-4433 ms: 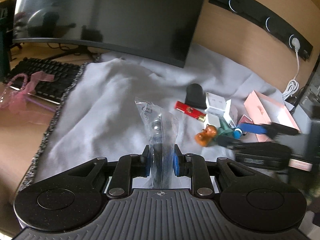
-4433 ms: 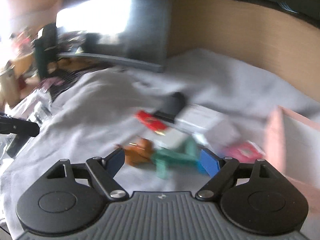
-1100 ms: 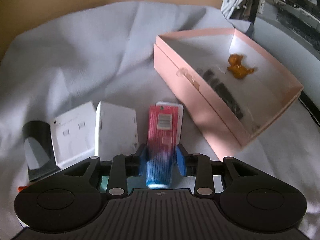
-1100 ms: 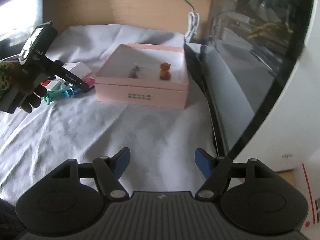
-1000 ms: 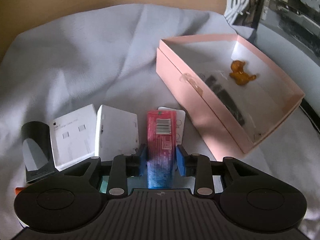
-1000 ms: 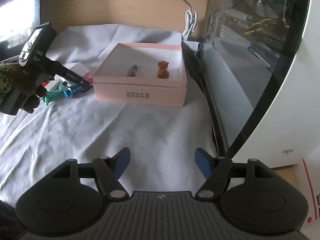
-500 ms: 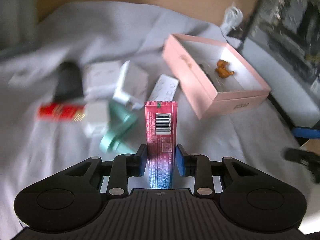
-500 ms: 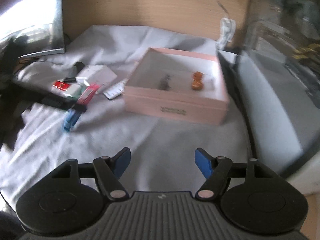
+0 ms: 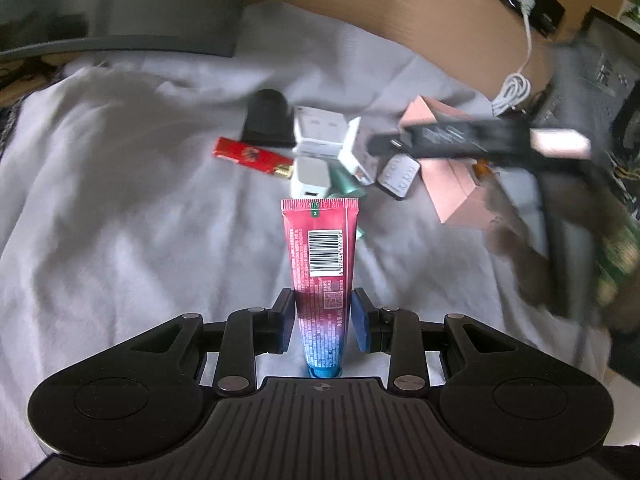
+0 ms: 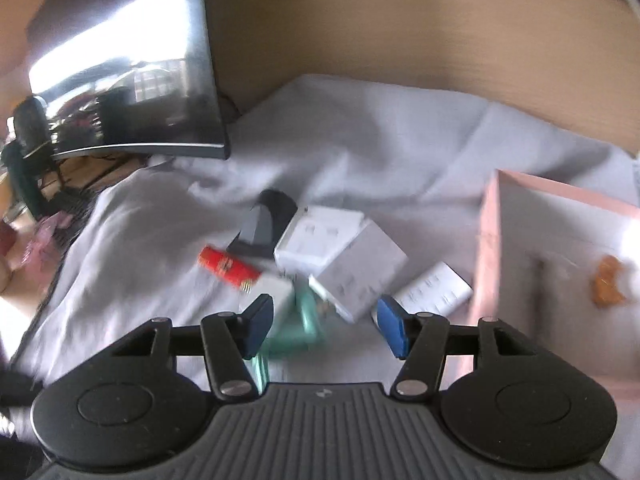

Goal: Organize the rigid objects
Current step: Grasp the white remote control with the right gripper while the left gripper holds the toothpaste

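Orange figurine [image 10: 608,287] inside open pink box [image 10: 486,240] on cloth [image 10: 360,128].

Bare grey cloth [image 9: 120,220] fills the left and lower frame, open to passage; crowded white boxes [image 9: 320,136], a red packet [image 9: 252,156] and pink cardboard box [image 10: 552,240] block centre and right.

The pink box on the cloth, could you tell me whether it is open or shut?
Open: the pink box has no lid and its pale inside shows an orange figure.
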